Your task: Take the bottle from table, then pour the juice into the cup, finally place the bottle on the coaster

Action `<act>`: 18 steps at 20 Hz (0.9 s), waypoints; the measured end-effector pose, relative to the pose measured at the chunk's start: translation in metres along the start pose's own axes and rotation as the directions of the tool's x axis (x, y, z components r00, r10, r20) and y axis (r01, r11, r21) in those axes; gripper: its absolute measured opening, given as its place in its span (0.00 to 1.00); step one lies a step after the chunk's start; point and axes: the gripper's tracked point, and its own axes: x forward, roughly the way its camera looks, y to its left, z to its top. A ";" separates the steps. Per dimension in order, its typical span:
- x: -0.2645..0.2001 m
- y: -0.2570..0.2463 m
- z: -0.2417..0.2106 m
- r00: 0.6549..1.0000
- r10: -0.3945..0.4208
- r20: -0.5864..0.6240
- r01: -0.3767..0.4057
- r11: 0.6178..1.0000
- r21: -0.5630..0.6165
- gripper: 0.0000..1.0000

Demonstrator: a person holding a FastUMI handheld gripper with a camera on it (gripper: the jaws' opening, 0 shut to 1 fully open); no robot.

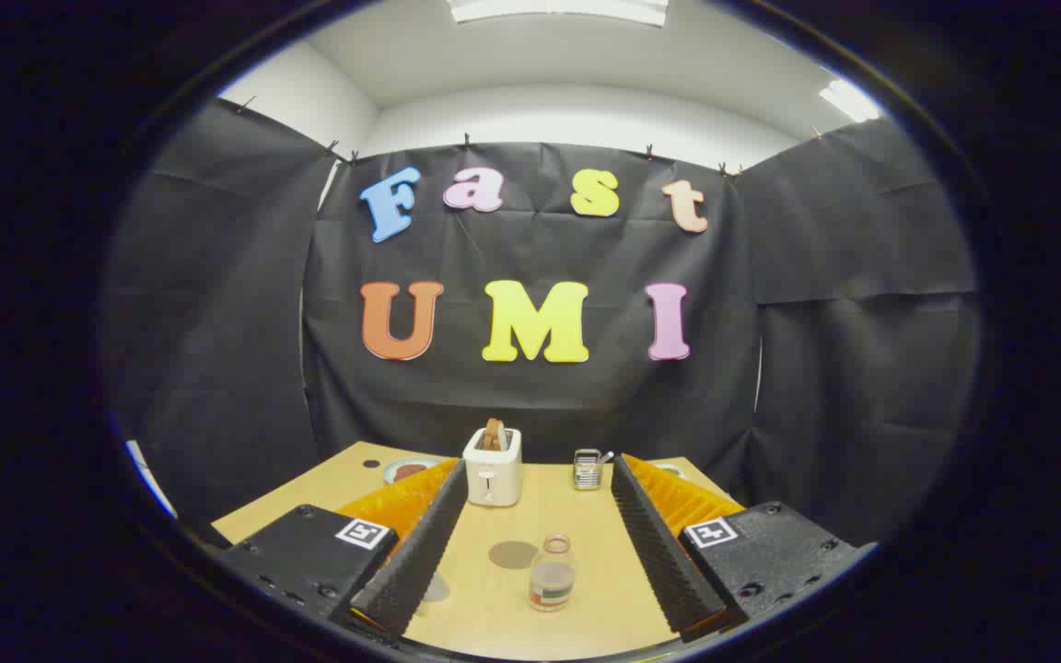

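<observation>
In the gripper view we see our tongs (530, 516) spread wide, holding nothing, with the worktop (586, 516) showing between the two fingers. The bottle (553, 573) stands upright between them, nearer the right finger than the left and close to the near edge of the worktop. It looks clear, with a little liquid low down. Just beside it lies a flat round coaster (513, 553), apart from the bottle, we judge. A pale round shape (436, 587) sits by the left finger; we cannot tell whether it is the cup.

Beyond the fingers, toward the far edge, stand a toaster (493, 467) with something in its slot, a small metal rack (588, 469), and a plate (406, 470) near the far left corner.

We judge the step in hand to be taking the bottle. To do it well we would centre the bottle between the fingers, come in level and close on its body, not its neck. There is open room around it; the near edge is the thing to mind.
</observation>
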 end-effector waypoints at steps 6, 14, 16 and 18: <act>0.002 0.007 0.003 1.000 0.013 0.010 -0.013 1.000 0.005 1.00; 0.002 -0.002 0.001 1.000 -0.005 0.018 0.005 1.000 0.015 1.00; 0.002 -0.004 0.000 1.000 -0.008 0.019 0.008 1.000 0.011 1.00; 0.001 -0.003 0.000 1.000 0.002 0.029 -0.003 1.000 0.015 1.00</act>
